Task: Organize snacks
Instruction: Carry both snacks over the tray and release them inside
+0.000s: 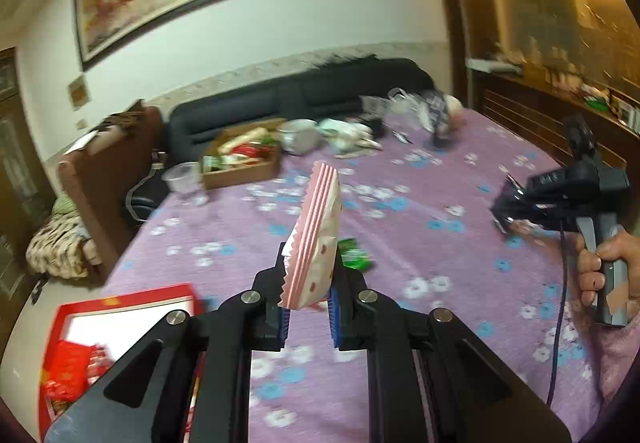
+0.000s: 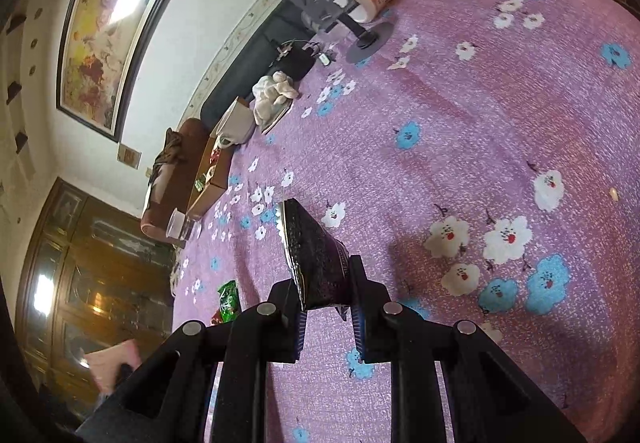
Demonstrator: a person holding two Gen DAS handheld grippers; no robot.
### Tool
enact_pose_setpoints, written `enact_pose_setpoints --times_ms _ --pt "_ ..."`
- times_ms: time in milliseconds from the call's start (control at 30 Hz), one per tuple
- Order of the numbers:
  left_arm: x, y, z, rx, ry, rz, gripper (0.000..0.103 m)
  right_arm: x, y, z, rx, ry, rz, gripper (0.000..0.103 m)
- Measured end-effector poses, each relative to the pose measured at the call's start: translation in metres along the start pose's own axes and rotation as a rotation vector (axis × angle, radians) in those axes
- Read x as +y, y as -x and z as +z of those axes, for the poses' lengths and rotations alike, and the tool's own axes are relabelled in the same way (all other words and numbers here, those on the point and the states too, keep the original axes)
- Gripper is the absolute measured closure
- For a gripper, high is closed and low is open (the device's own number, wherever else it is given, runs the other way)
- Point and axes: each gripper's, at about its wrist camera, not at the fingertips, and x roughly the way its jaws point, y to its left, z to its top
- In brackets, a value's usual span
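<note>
1. Left wrist view: black arms of the left gripper point(image 1: 307, 293) fill the bottom of the frame, its blue-padded jaws closed on a pink-striped snack packet point(image 1: 318, 239) that stands up at frame centre, lifted off the purple floral bed point(image 1: 420, 211). A green snack packet point(image 1: 354, 253) lies on the bed just behind it. A red box point(image 1: 120, 307) with red wrappers inside sits at lower left; a brown cardboard box point(image 1: 240, 159) of snacks sits left of centre, farther back. At right, a hand point(image 1: 608, 267) holds the right gripper point(image 1: 505, 208), which carries a dark packet point(image 1: 510, 209).

2. Right wrist view: the right gripper point(image 2: 327, 307) at bottom centre is clamped on that dark packet point(image 2: 314, 255), held above the bed point(image 2: 460, 123). The green packet point(image 2: 229, 301) lies at lower left; the cardboard box point(image 2: 210, 179) shows at middle left.

3. Judgement: both packets look mid-carry. Each next needs moving over a box and releasing inside; which box I cannot tell. The green one remains.
</note>
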Motion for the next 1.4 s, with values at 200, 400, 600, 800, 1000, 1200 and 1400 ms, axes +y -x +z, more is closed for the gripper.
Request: enact_pose_setpoints --times_ms 200,400,600,800,1000,1200,1400 --pt "0.047 0.028 -0.01 -0.039 0.068 0.084 0.09 0.005 0.0 -0.003 -0.045 0.051 -0.028 0.084" --pt "0.083 0.046 -0.024 -0.053 0.127 0.132 0.09 0.012 0.005 -0.005 -0.084 0.07 -0.02 0.084" --pt "0.11 0.056 -0.037 -0.057 0.169 0.167 0.09 0.051 0.013 -0.027 -0.088 0.14 0.012 0.084" --pt "0.133 0.063 -0.052 -0.051 0.221 0.183 0.09 0.117 0.003 -0.067 -0.032 0.253 0.106 0.084" --pt "0.151 0.066 -0.067 -0.04 0.257 0.195 0.09 0.19 -0.018 -0.115 0.052 0.379 0.198 0.085" --pt "0.165 0.063 -0.083 -0.011 0.292 0.206 0.09 0.242 -0.037 -0.165 0.147 0.466 0.283 0.085" --pt "0.18 0.06 -0.097 0.012 0.323 0.214 0.09 0.275 -0.053 -0.209 0.221 0.544 0.326 0.085"
